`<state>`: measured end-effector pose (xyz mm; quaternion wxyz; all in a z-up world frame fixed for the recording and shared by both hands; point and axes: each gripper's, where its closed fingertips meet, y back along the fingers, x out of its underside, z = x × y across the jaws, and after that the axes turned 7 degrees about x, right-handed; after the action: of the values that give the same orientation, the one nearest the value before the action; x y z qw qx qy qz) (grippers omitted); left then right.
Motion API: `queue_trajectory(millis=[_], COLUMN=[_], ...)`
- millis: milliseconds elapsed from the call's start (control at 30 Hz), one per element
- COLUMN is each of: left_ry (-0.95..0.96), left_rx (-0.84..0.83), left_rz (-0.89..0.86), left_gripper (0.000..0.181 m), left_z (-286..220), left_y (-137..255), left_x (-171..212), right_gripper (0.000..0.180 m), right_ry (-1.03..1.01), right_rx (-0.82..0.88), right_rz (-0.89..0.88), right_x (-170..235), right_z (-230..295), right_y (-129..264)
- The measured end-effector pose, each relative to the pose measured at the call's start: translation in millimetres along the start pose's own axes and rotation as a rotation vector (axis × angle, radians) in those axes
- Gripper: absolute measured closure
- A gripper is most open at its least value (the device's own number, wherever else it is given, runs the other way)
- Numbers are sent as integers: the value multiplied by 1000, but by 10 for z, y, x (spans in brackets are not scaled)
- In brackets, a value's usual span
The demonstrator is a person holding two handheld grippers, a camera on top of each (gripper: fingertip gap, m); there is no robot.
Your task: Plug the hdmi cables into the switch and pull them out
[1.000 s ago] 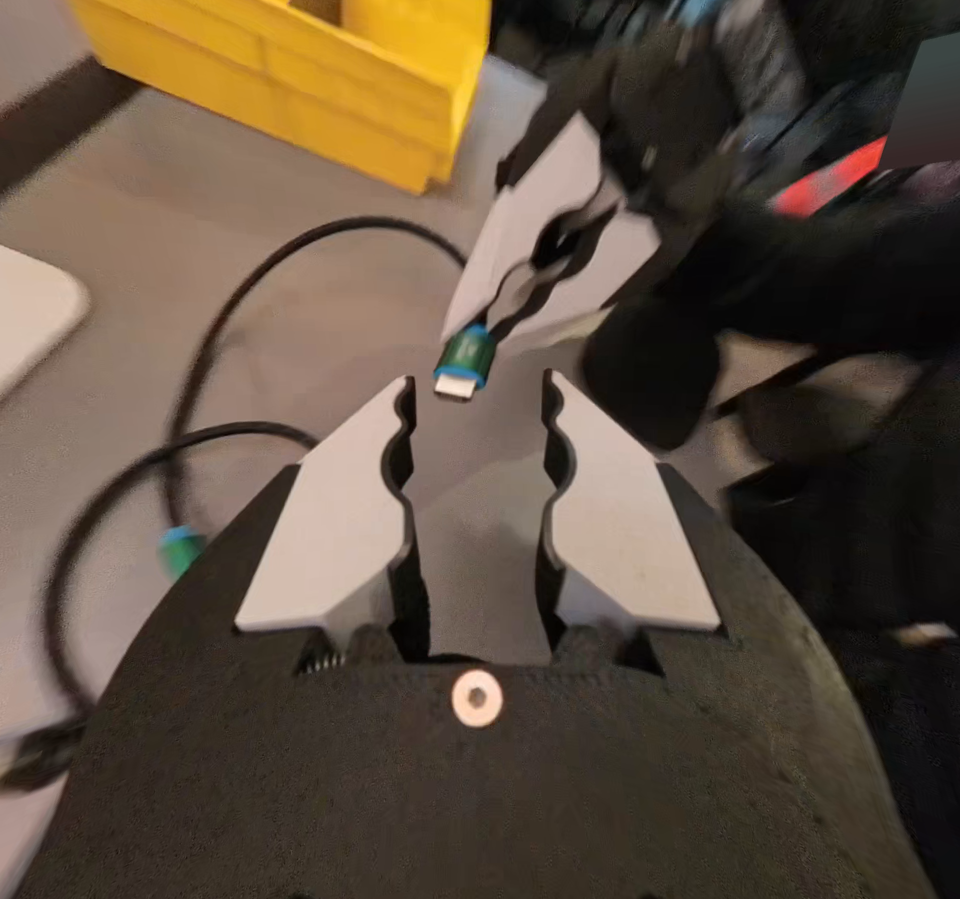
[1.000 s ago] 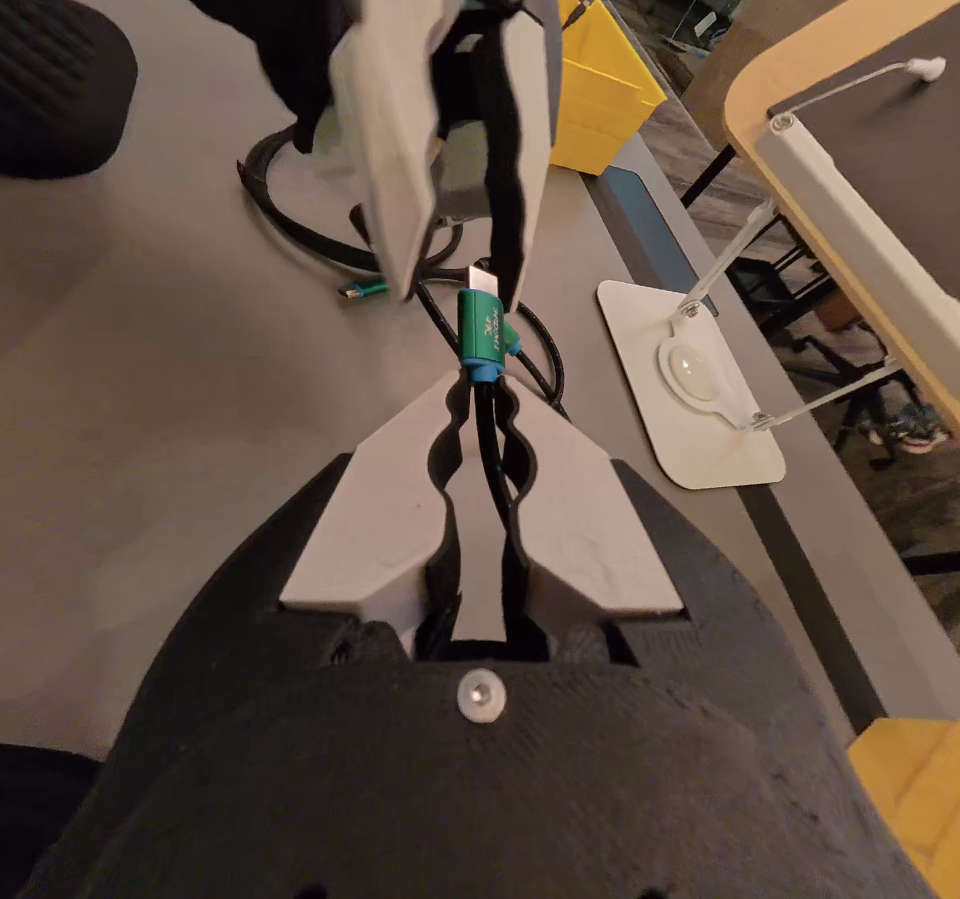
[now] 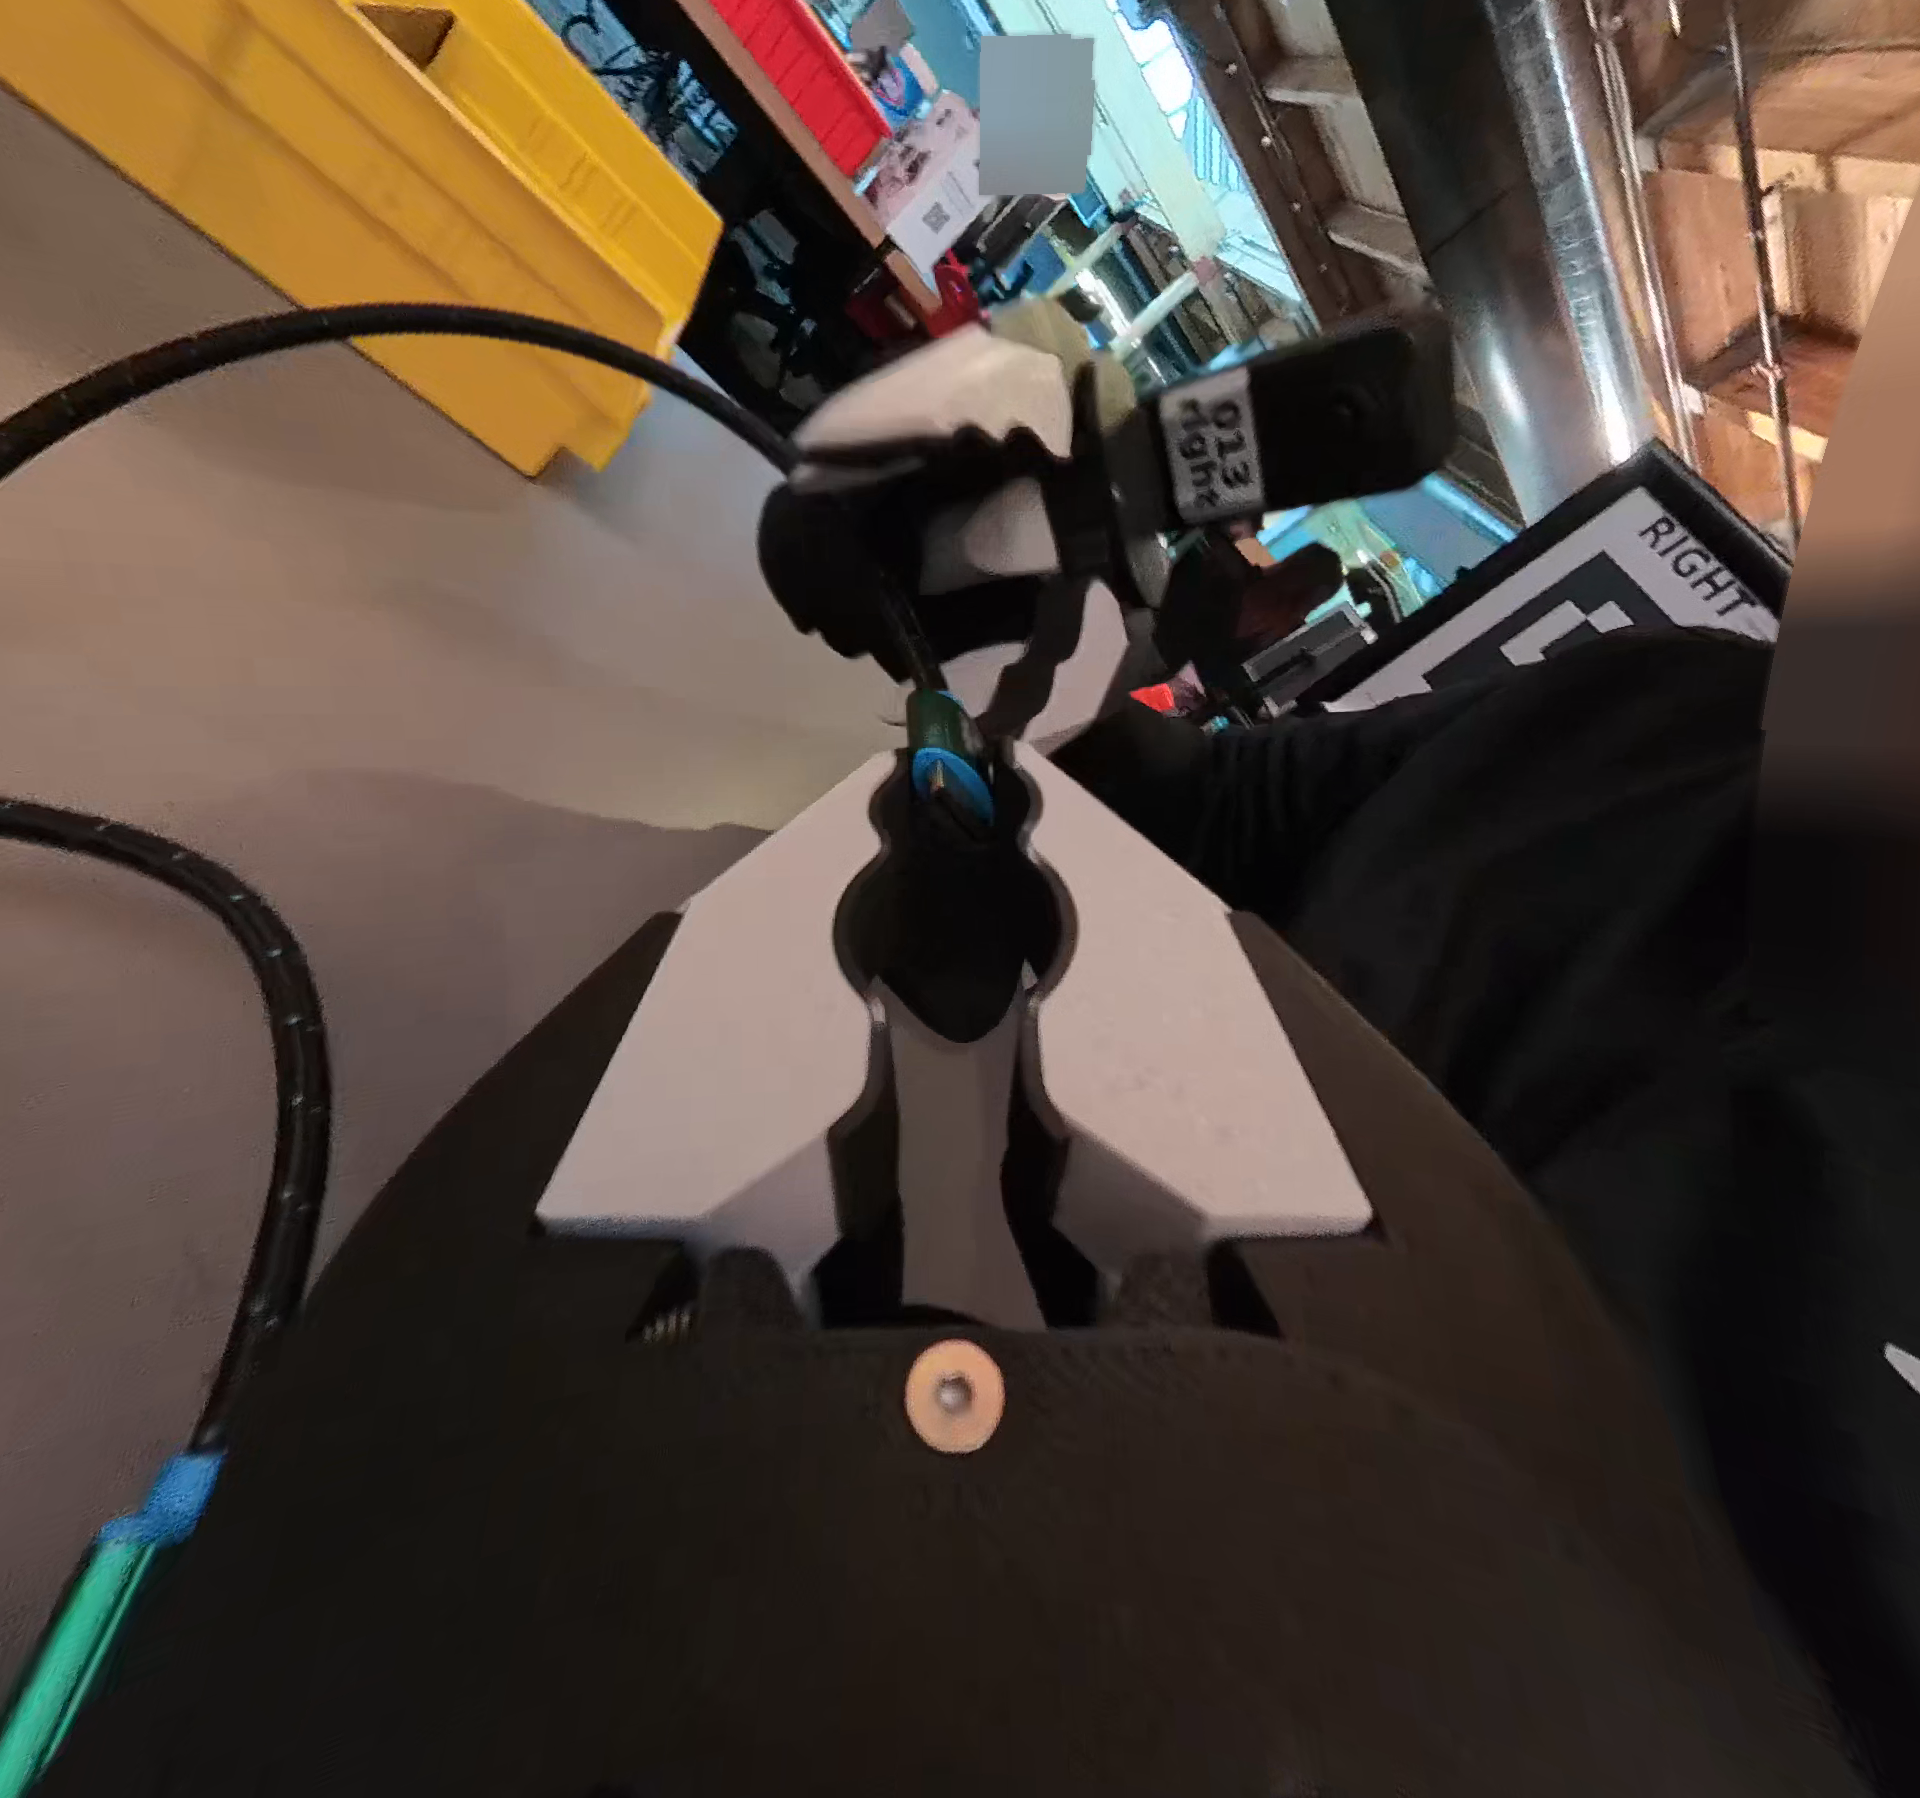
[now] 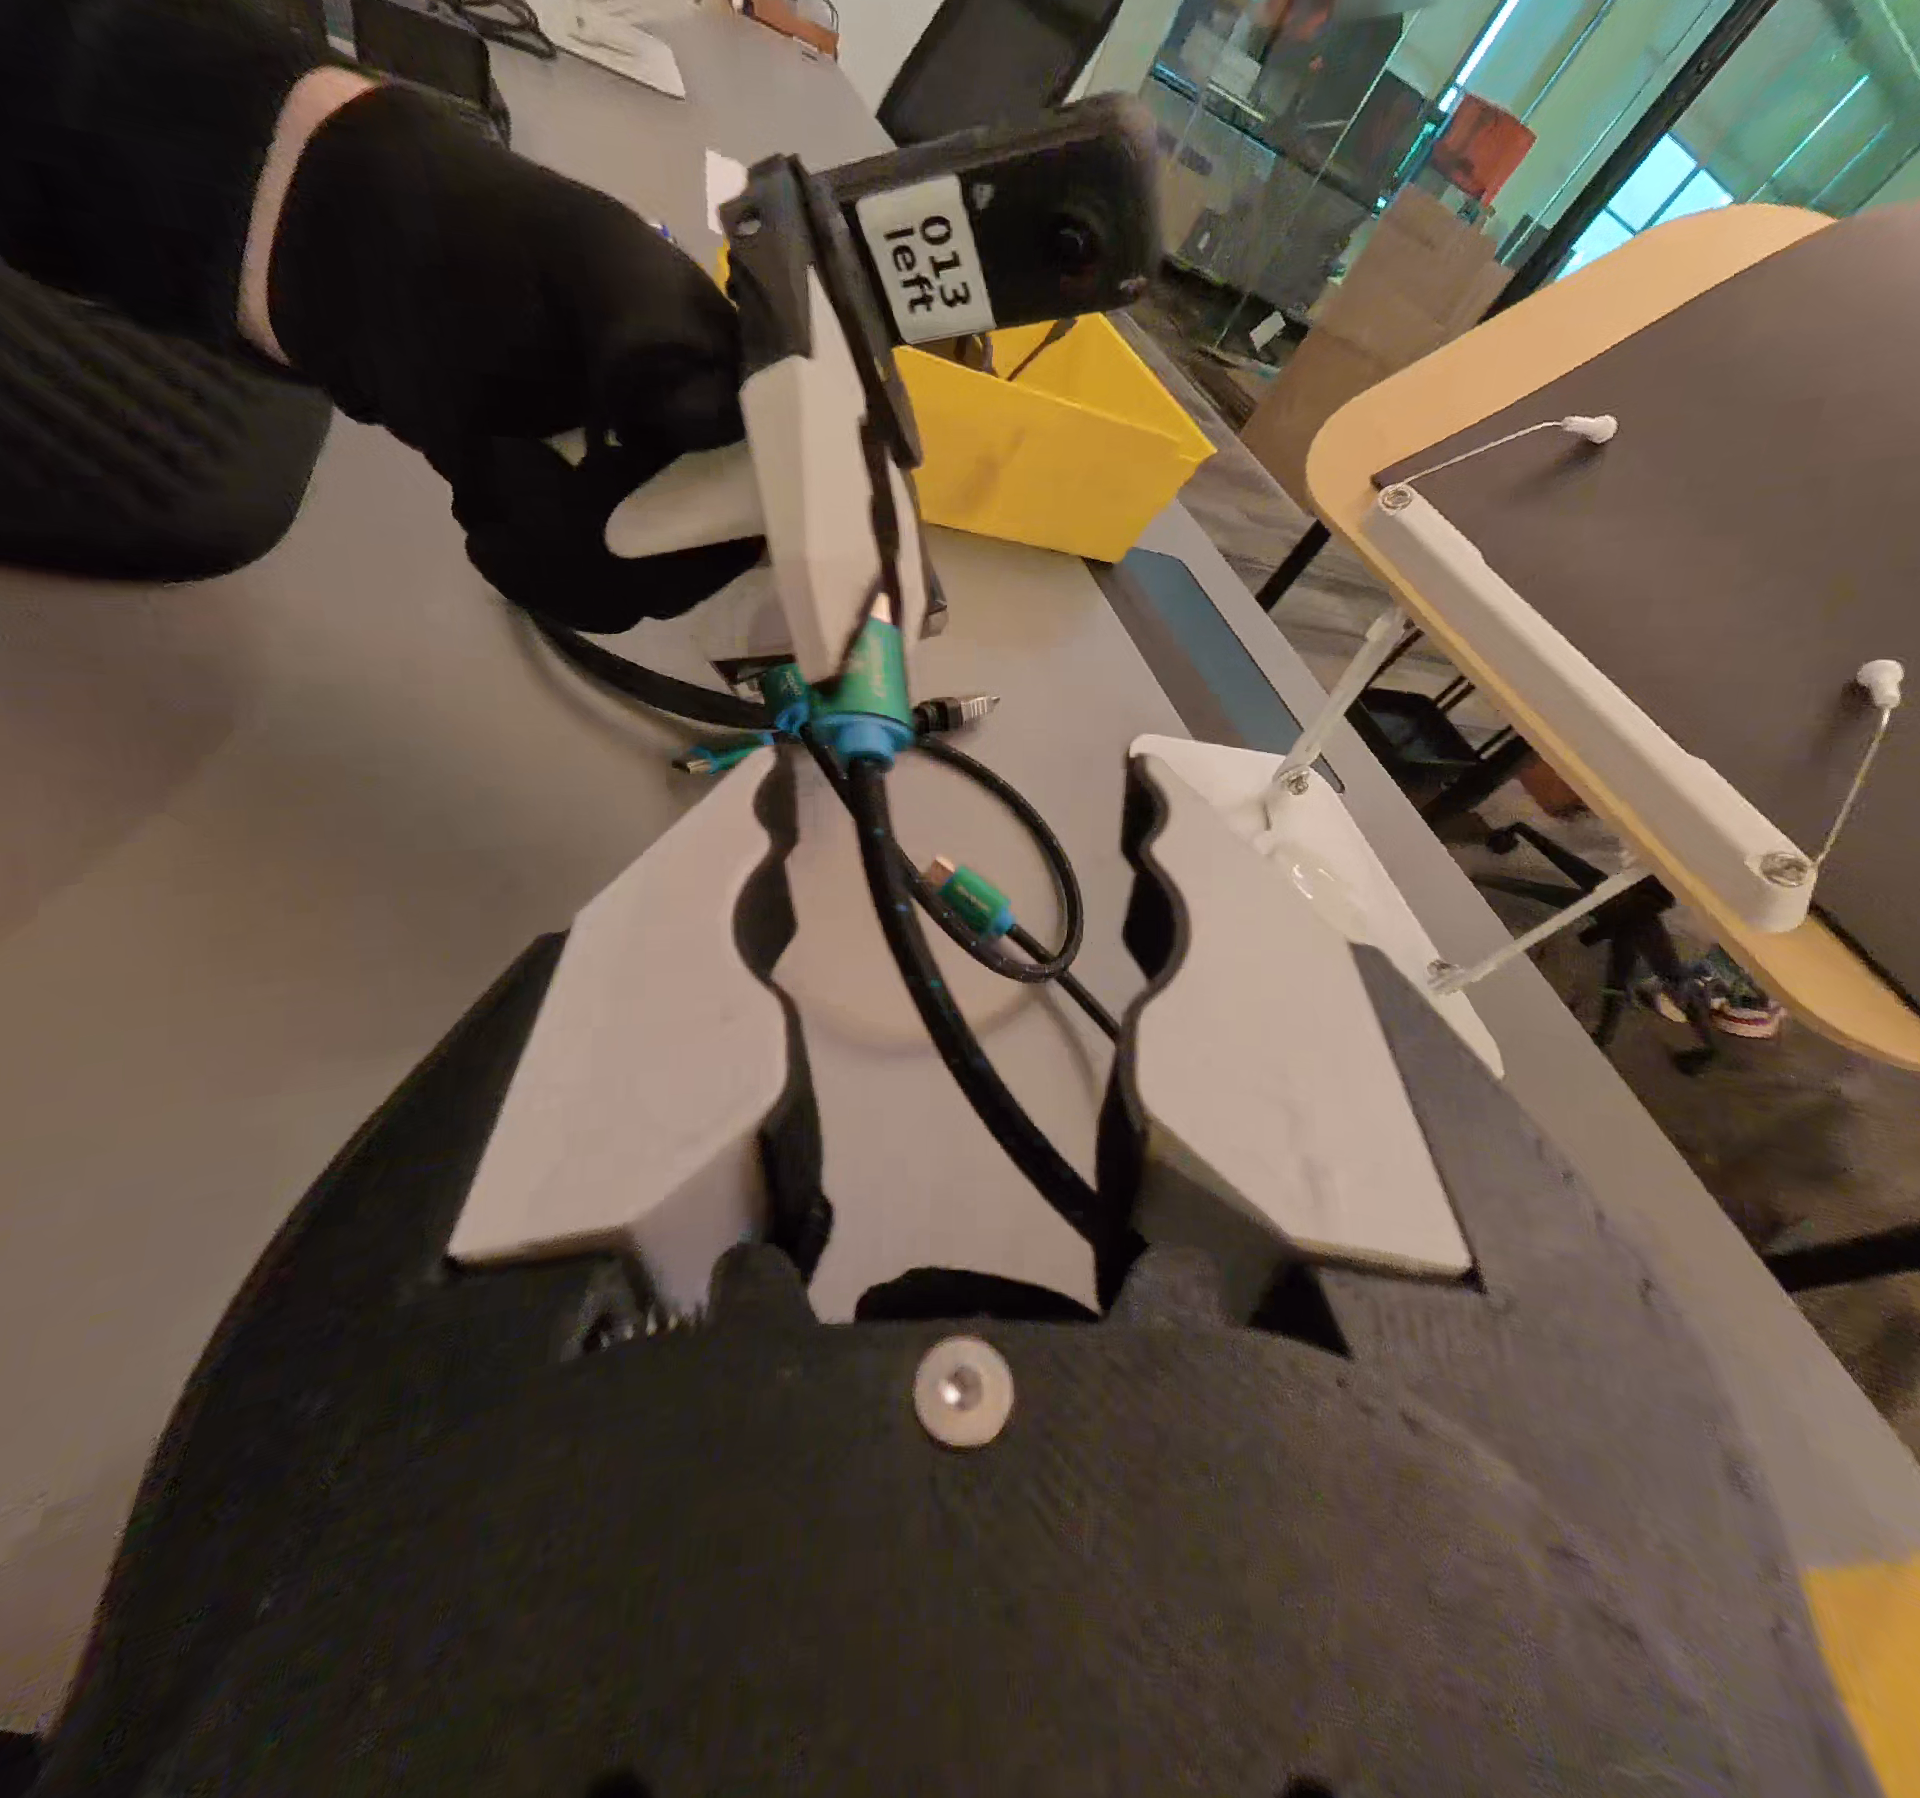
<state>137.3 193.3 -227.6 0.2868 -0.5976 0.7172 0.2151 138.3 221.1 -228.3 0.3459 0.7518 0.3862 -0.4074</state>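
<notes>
While the left gripper (image 3: 951, 792) pinches the green and blue plug (image 4: 871, 694) of a black HDMI cable (image 4: 935, 959) between its pressed-together fingers (image 3: 727, 1052), the right gripper (image 4: 951, 803) faces it with fingers (image 4: 644, 1042) spread wide, the cable running loosely between them. Both are held above the grey table (image 4: 260, 813). A second green plug (image 4: 971, 896) lies on the table below, and a yellow bin (image 4: 1049, 449) sits near its far edge.

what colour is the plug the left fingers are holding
Green shell with a blue collar; clearest in the right wrist view.
</notes>
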Motion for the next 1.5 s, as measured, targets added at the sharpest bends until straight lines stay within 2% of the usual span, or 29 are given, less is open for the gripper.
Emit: queue_trajectory(millis=[67,133,167,333,400,533,667,733,967,1333,1500], left_ry=[-22,-48,-64,-102,-100,-108,-144,-158,-157,-173,-157], left_rx=[10,37,53,97,111,106,103,104,132,221,253], left_rz=[12,10,4,-23,-43,-70,-91,-93,-128,-183,-232], left_gripper=[168,168,168,168,168,168,168,168,169,167,168], left_z=[-47,-107,-137,-195,-194,-166,-192,-206,-214,-324,-359], left_y=[-29,-48,-52,-51,-50,-44,-43,-37,-47,-97,-90], left_x=[7,-15,-32,-41,-33,-40,-70,-70,-61,-111,-141], right_gripper=[103,99,101,144,150,136,135,135,160,162,162], right_ry=[62,85,81,-97,-123,-14,-186,-159,-96,-140,-28], right_rx=[-33,-125,-148,-222,-211,-118,-178,-168,-111,-120,-41], right_rz=[19,-8,-8,-130,-135,-206,-174,-166,-225,-300,-323], right_x=[19,-70,-91,-265,-258,-306,-341,-314,-316,-429,-509], right_z=[13,150,172,178,188,173,254,278,254,216,184], right_y=[2,20,20,94,90,64,35,11,4,91,133])
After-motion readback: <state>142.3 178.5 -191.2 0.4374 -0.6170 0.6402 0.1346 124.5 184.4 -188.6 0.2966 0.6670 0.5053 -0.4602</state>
